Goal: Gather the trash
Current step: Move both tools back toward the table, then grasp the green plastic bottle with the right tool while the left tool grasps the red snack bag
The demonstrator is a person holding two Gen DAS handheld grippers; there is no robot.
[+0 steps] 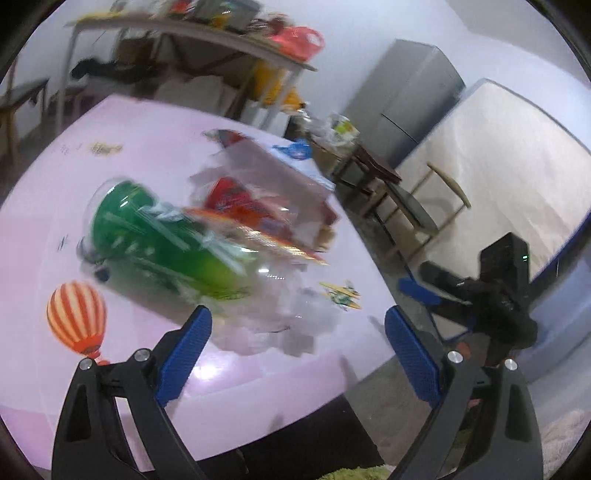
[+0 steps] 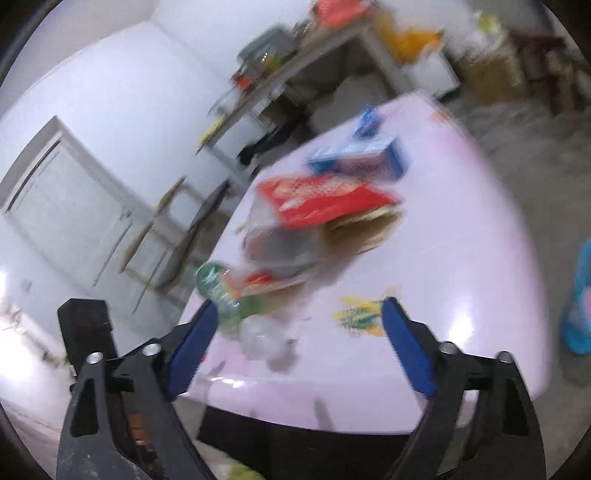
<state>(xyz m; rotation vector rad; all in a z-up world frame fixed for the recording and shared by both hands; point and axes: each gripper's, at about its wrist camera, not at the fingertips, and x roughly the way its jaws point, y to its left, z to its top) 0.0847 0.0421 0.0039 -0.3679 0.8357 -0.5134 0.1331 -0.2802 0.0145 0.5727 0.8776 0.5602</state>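
Observation:
A clear plastic bag (image 1: 266,221) lies on the pink table (image 1: 147,140), holding a green bottle (image 1: 155,240) and red and orange wrappers (image 1: 240,203). My left gripper (image 1: 298,325) is open and empty, just short of the bag. In the right wrist view the bag (image 2: 280,251) lies mid-table with the green bottle (image 2: 221,295), a red box (image 2: 325,199) and a blue box (image 2: 358,158) behind it. My right gripper (image 2: 295,321) is open and empty over the table's near edge. The right gripper also shows in the left wrist view (image 1: 417,288). Both views are blurred.
A cluttered shelf table (image 1: 207,33) stands behind the pink table. A wooden chair (image 1: 417,206), a grey cabinet (image 1: 406,88) and a mattress (image 1: 509,147) stand to the right. A blue bag (image 2: 580,299) sits on the floor at right.

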